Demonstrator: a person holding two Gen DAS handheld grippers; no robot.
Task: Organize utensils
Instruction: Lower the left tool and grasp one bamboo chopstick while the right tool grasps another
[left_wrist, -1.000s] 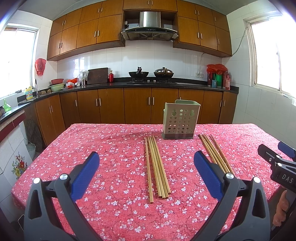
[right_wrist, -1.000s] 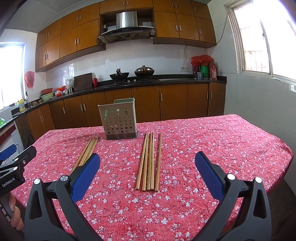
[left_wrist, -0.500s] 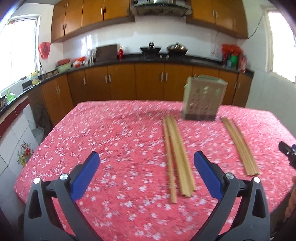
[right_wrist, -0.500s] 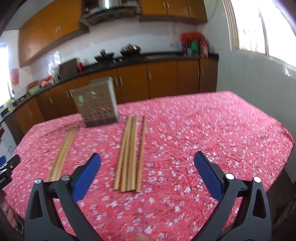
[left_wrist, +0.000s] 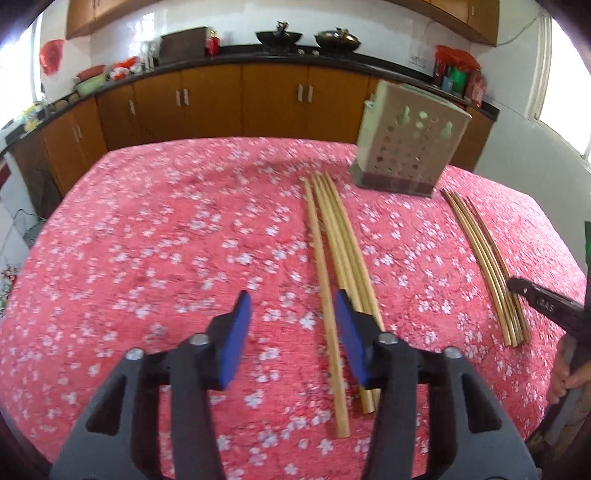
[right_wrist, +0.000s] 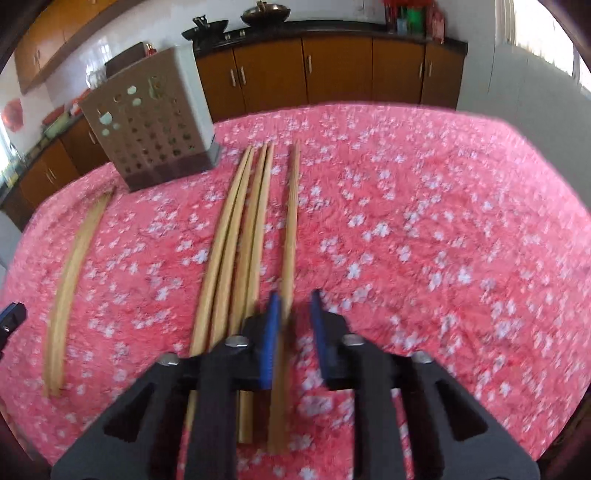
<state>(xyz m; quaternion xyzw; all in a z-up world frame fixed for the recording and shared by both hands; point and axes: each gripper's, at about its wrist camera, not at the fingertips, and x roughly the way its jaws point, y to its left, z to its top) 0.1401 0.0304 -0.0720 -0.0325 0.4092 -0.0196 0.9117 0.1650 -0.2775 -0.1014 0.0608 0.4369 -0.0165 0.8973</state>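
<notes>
Two groups of wooden chopsticks lie on the red flowered tablecloth in front of a perforated utensil holder (left_wrist: 408, 144). My left gripper (left_wrist: 293, 317) is partly open, low over the left group (left_wrist: 343, 254), with its leftmost chopstick (left_wrist: 325, 280) between the blue pads. My right gripper (right_wrist: 295, 317) is narrowly open over the right group (right_wrist: 240, 236), with its rightmost chopstick (right_wrist: 290, 236) in the gap between the pads; contact is unclear. The holder also shows in the right wrist view (right_wrist: 147, 129). The other group shows at each view's side (left_wrist: 487, 266) (right_wrist: 70, 280).
The tablecloth (left_wrist: 147, 240) covers the whole table; its edges drop off left, right and far. Wooden kitchen cabinets (left_wrist: 240, 99) and a black counter with pots stand behind. The right gripper's tip shows at the right of the left wrist view (left_wrist: 546, 302).
Both grippers have dropped down and forward over the chopsticks, and both jaws have narrowed from wide open to a small gap around one chopstick each.
</notes>
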